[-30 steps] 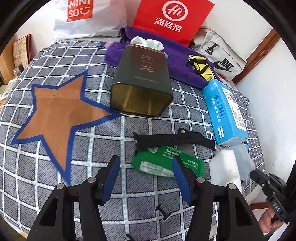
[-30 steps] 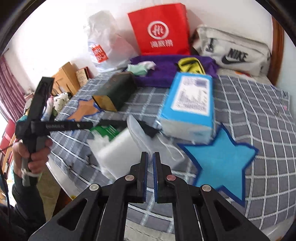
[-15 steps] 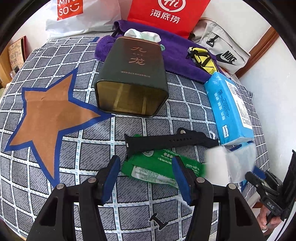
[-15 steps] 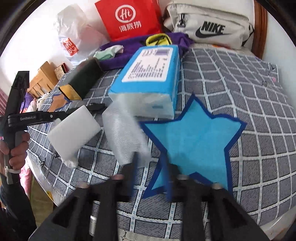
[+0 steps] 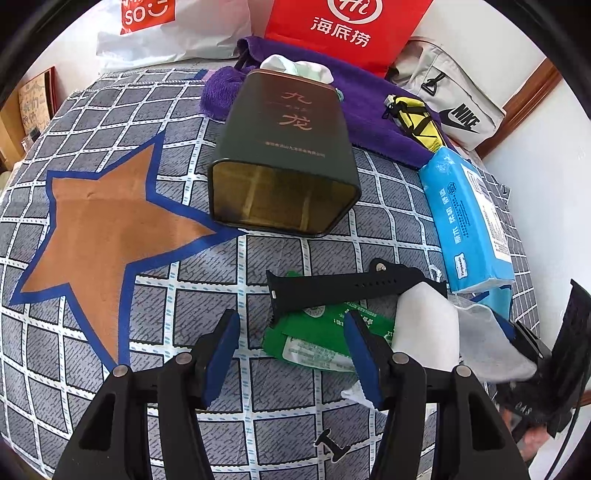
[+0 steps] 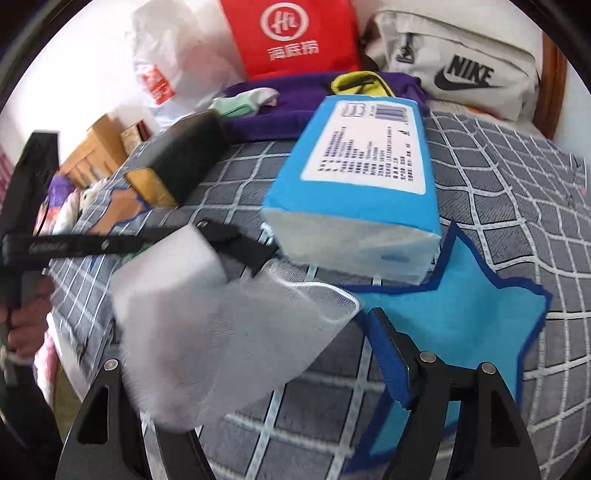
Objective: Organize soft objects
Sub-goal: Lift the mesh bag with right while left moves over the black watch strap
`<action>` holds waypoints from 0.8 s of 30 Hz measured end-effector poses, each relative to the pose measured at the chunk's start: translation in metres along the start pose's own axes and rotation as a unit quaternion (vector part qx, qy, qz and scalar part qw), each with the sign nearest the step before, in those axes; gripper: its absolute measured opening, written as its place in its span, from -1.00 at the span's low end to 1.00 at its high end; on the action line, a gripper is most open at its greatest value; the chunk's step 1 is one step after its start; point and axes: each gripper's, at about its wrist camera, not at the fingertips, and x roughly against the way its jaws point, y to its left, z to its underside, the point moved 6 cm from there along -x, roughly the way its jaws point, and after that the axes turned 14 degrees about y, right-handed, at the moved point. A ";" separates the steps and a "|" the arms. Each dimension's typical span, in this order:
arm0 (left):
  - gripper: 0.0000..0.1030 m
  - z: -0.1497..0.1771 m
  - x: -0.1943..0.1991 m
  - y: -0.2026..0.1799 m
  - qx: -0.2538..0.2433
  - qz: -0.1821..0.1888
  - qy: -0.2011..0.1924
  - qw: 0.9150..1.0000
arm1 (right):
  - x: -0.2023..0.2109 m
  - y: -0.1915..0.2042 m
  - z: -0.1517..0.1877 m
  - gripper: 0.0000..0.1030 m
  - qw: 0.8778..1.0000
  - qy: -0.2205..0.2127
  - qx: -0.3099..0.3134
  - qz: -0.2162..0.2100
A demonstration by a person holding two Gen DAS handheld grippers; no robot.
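Observation:
A white sponge block [image 6: 166, 269] sits in a sheer mesh bag [image 6: 240, 332], blurred, on the checked cloth by the blue star patch [image 6: 461, 321]. My right gripper [image 6: 258, 369] is opening around the bag; its right pad stands clear of the mesh and the bag hides its left finger. In the left wrist view, the sponge [image 5: 424, 325] and mesh bag [image 5: 491, 343] lie at the right. My left gripper [image 5: 291, 358] hangs open over a green packet [image 5: 317, 332], without touching it. A black watch strap [image 5: 343, 291] lies across the packet.
A blue tissue pack [image 5: 469, 221] lies right of a tipped dark tin [image 5: 284, 162]. At the back are a purple towel [image 5: 369, 122], yellow pouch [image 5: 417, 122], red bag [image 5: 343, 29] and grey Nike bag [image 5: 454, 107]. The brown star patch [image 5: 103, 229] is at the left. A hand [image 6: 26, 332] holds the left gripper.
My right gripper went from shut to wide apart and sank toward the cloth; the mesh bag with the sponge slid closer between its fingers. My left gripper stayed over the green packet.

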 end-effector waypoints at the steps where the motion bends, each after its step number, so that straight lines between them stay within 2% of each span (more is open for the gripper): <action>1: 0.09 0.000 0.000 0.001 0.001 0.000 0.000 1.000 | 0.000 0.000 -0.002 0.42 1.000 -0.004 -0.004 -0.007; 3: 0.09 -0.001 0.000 0.001 0.001 0.002 -0.001 1.000 | -0.001 0.000 -0.004 0.29 1.000 -0.007 -0.007 -0.014; 5: 0.09 -0.003 0.001 0.001 -0.003 0.005 -0.003 1.000 | -0.003 0.000 -0.004 -0.08 1.000 -0.005 -0.005 -0.009; 6: 0.09 -0.004 0.001 0.001 -0.005 0.007 -0.004 1.000 | -0.002 0.000 -0.004 -0.17 1.000 -0.006 -0.002 -0.003; 8: 0.09 -0.008 0.000 -0.001 -0.011 0.009 -0.005 1.000 | -0.003 -0.001 -0.004 -0.53 1.000 -0.004 0.005 -0.003; 10: 0.09 -0.011 -0.002 -0.004 -0.017 0.005 -0.005 1.000 | -0.002 -0.001 -0.003 -0.67 1.000 -0.002 0.007 -0.007; 15: 0.09 -0.019 -0.007 -0.010 -0.032 -0.017 -0.005 0.999 | 0.004 -0.007 0.004 -0.66 1.000 0.001 0.022 0.007; 18: 0.09 -0.021 -0.008 -0.012 -0.038 -0.028 -0.006 0.999 | 0.012 -0.021 0.011 -0.34 1.000 0.006 0.018 0.013; 20: 0.09 -0.023 -0.009 -0.011 -0.036 -0.030 -0.005 0.999 | 0.019 -0.031 0.017 0.04 1.000 0.002 0.016 0.012; 22: 0.09 -0.024 -0.010 -0.013 -0.035 -0.030 -0.005 0.999 | 0.026 -0.040 0.023 0.26 1.000 0.000 0.013 0.026; 24: 0.09 -0.025 -0.010 -0.014 -0.035 -0.031 -0.004 0.999 | 0.032 -0.048 0.027 0.27 0.999 -0.003 0.010 0.037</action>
